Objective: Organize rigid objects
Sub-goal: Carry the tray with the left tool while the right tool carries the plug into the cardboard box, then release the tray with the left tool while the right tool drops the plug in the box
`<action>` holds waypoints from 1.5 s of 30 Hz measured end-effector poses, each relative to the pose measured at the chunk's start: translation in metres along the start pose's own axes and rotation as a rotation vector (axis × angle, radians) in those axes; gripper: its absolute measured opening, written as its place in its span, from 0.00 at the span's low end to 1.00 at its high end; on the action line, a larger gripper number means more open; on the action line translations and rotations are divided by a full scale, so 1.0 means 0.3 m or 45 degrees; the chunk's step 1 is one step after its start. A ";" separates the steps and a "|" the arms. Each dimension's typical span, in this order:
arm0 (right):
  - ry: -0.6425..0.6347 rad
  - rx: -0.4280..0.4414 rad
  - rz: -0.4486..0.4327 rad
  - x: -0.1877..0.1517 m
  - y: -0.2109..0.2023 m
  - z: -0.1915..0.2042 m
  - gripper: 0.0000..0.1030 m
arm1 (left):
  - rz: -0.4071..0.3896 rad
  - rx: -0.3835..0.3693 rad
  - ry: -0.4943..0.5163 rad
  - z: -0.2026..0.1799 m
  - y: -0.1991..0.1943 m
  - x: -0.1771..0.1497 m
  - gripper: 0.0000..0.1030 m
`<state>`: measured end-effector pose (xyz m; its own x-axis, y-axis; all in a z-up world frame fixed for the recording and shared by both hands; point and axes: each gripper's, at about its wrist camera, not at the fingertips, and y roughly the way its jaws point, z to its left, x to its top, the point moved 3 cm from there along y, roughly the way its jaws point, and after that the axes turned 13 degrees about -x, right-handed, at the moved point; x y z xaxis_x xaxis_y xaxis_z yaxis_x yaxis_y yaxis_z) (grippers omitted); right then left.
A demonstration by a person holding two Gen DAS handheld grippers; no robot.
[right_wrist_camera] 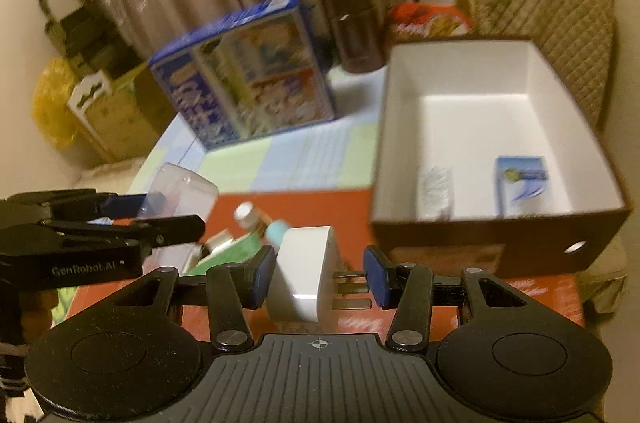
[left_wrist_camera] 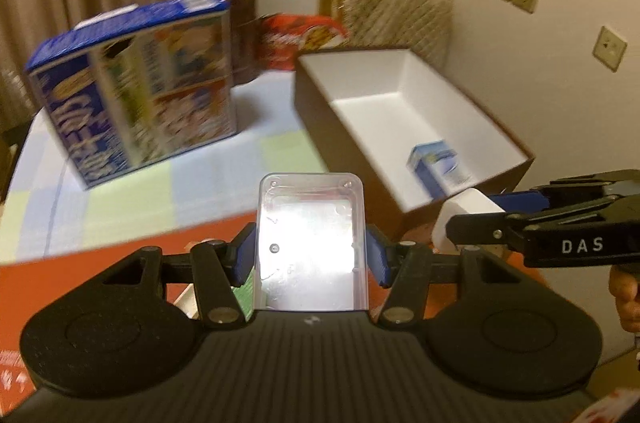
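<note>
My left gripper [left_wrist_camera: 310, 255] is shut on a clear plastic box [left_wrist_camera: 310, 243], held above the red mat; the same clear plastic box [right_wrist_camera: 176, 195] shows at the left of the right wrist view. My right gripper [right_wrist_camera: 318, 273] is shut on a white plug adapter [right_wrist_camera: 306, 275], one pad on its body, the other against its metal prongs [right_wrist_camera: 352, 289]. That white adapter [left_wrist_camera: 460, 223] appears at the right in the left wrist view. Ahead stands an open brown box with a white inside [left_wrist_camera: 400, 111] [right_wrist_camera: 460, 127], holding a small blue-and-white carton [left_wrist_camera: 434, 169] [right_wrist_camera: 522, 183].
A big blue cereal box [left_wrist_camera: 136, 91] [right_wrist_camera: 248, 75] stands on the checked tablecloth, with a brown jar [right_wrist_camera: 354, 27] and a red snack bag [left_wrist_camera: 300, 37] behind. Small bottles and a green packet [right_wrist_camera: 240, 239] lie on the red mat [right_wrist_camera: 312, 211]. A quilted chair back [right_wrist_camera: 552, 27] is behind the box.
</note>
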<state>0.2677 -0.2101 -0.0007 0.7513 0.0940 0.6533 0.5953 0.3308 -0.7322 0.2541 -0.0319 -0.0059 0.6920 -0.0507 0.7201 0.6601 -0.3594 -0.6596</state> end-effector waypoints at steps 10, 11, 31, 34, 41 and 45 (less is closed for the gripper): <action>0.082 -0.081 -0.059 0.153 0.036 -0.261 0.44 | 0.003 -0.079 0.056 -0.140 0.239 0.205 0.50; 0.082 -0.092 -0.059 0.167 0.048 -0.283 0.44 | 0.011 -0.084 0.055 -0.144 0.269 0.222 0.50; 0.059 -0.207 0.037 0.402 0.485 -0.574 0.44 | 0.241 0.029 0.068 -0.073 0.815 0.393 0.50; 0.059 -0.229 0.055 0.410 0.536 -0.591 0.44 | 0.260 0.042 0.082 -0.060 0.862 0.405 0.50; 0.024 -0.253 0.064 0.427 0.600 -0.599 0.45 | 0.286 0.024 0.094 -0.048 0.943 0.409 0.51; 0.003 -0.238 0.042 0.433 0.605 -0.588 0.44 | 0.284 0.036 0.118 -0.052 0.958 0.401 0.51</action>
<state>0.5234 -0.3034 -0.0827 0.7717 0.0992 0.6282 0.6130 0.1470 -0.7763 0.5225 -0.1559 -0.1055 0.7927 -0.2119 0.5717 0.5026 -0.3035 -0.8095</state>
